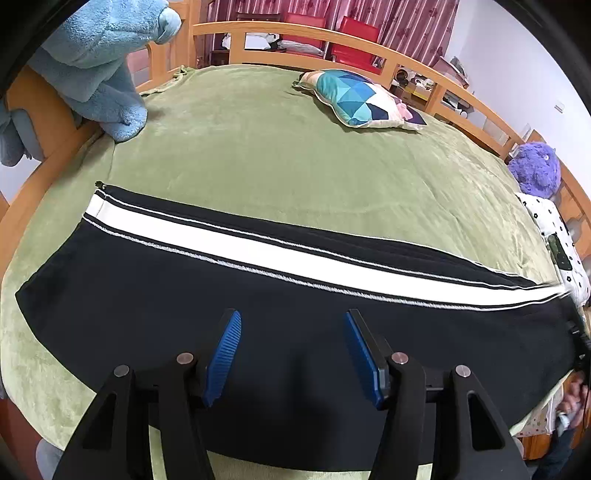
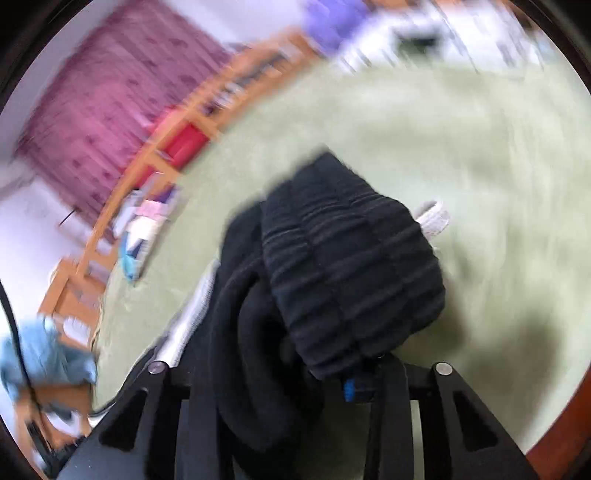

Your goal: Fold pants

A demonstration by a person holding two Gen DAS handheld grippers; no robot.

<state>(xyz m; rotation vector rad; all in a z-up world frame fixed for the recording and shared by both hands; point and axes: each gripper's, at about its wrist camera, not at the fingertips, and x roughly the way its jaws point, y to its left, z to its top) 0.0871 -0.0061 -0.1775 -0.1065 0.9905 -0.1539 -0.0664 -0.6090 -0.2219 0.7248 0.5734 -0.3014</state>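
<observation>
Track pants [image 1: 295, 332] spread lengthwise across green bed cover [image 1: 295, 155], black with white side stripe [image 1: 258, 251] running along far side, ahead of left gripper. Legs stacked one on the other, likely a first fold already made; cuff end [image 1: 96, 199] off to far left, opposite end trailing right out of frame.

Left gripper [image 1: 293, 332] hovering over mid-leg, jaws apart, blue pads [image 1: 225, 350] clear of cloth, nothing between them. Probably poised to pin or pick up near edge.

Right gripper [image 2: 332, 373] clamped on bunched waistband [image 2: 351, 266], ribbed elastic mounded just above jaws, loose black fabric draping down to left of them. Pale drawstring [image 2: 432, 218] poking out beyond waistband, to right. View heavily motion-blurred. Waist end lifted off bed, presumably for carrying over toward cuffs.

Edges and room: open green cover ahead of both grippers, wide enough for folded pants. Patterned cushion [image 1: 362, 99] well beyond left gripper, to right; blue plush blanket [image 1: 103, 62] draped over wooden bed rail [image 1: 295, 31] at far left; purple plush toy [image 1: 535, 170] at far right. All well clear of pants. Near pant edge close to mattress edge, just below left gripper, so little slack on that side.
</observation>
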